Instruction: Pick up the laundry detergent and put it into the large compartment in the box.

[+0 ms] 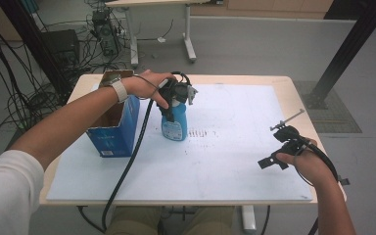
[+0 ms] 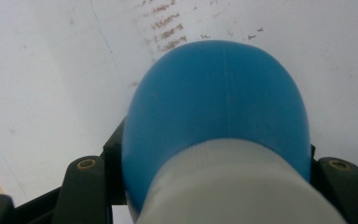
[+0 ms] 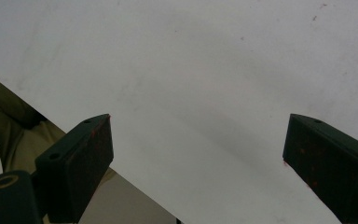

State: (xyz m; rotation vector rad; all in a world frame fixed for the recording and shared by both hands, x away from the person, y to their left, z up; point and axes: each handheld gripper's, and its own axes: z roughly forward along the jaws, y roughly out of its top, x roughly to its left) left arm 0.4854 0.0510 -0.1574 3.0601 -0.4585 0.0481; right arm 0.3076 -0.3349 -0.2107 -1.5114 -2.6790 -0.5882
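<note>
Left gripper (image 1: 175,98) fingers clamp blue bottle (image 1: 174,125) — upright, neck up; right gripper (image 1: 281,149) fingers spread, nothing held.

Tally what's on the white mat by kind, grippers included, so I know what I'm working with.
Blue bottle, standing, white cap clamped by the left gripper: 1
Blue cardboard box, open top: 1
Grippers: 2 (left on the bottle; right gripper open, holding nothing)
Total: 4
</note>
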